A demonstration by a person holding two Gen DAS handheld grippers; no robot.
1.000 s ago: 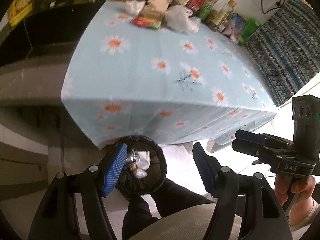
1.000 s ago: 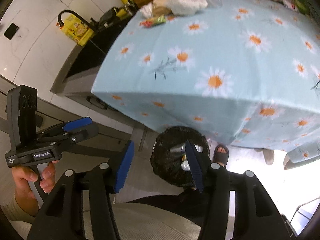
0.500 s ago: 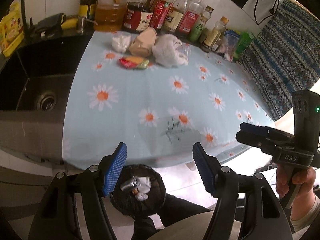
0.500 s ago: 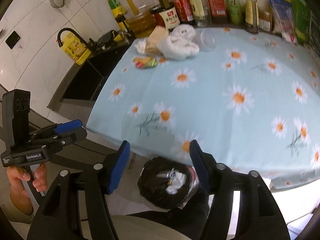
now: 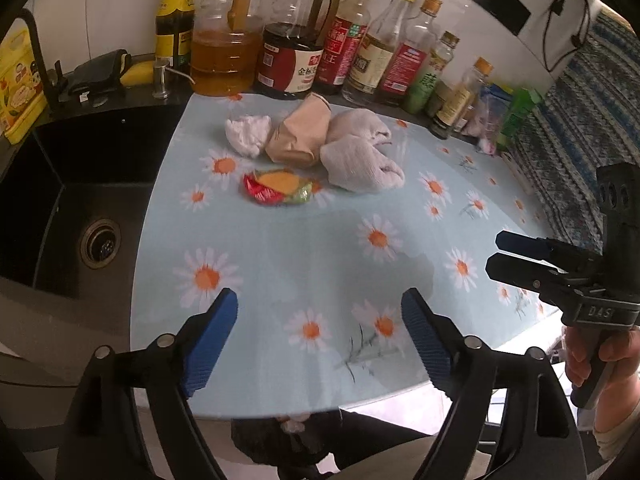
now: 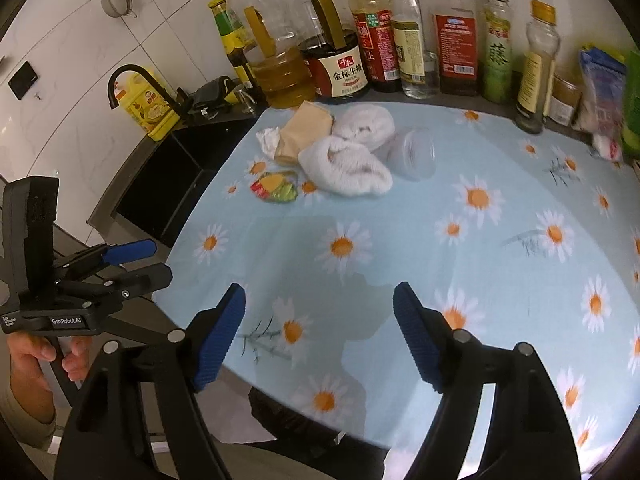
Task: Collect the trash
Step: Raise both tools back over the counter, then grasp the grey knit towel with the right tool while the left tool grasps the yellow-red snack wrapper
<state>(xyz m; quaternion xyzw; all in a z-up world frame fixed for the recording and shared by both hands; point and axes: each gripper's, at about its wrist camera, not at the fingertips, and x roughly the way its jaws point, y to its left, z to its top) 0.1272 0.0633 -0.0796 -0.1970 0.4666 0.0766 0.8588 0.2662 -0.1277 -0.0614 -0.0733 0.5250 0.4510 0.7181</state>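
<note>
- Left wrist view: left gripper (image 5: 320, 334) sits in the lower middle of the frame, blue pads spread wide. Its jaws have just been opening; nothing between them, nothing touched. Only the daisy tablecloth (image 5: 304, 256) shows through the gap.
- Same view, trash cluster in the upper middle, near the far edge of the cloth: a crumpled white tissue (image 5: 248, 134), a crushed tan paper bag (image 5: 300, 132) touching it on the right, a wadded white cloth-like lump (image 5: 360, 158) further right, and a red, yellow and green wrapper (image 5: 278, 186) lying flat just in front of the bag.
- Same view, right edge: right gripper (image 5: 520, 256) seen side-on, held by a hand (image 5: 596, 356); its two arms appear close together from this angle, so spread is not readable here.
- Same view, left side: black sink (image 5: 68, 216) with its drain, seen fully. Bottom middle: black-lined bin (image 5: 280, 436) peeks out under the table edge.
- Right wrist view: right gripper (image 6: 320, 328) in the lower middle, pads apart and empty; jaws have just been opening. Tablecloth (image 6: 400, 240) below.
- Same view, the same trash sits upper middle: tissue (image 6: 269, 138), paper bag (image 6: 304, 130), white lump (image 6: 348, 160), wrapper (image 6: 276, 188).
- Only this view shows a clear plastic cup (image 6: 414, 152) on its side, just right of the white lump.
- Left edge: left gripper (image 6: 132, 264) in a hand (image 6: 36, 360). Bottle row (image 6: 400, 40) lines the back.
</note>
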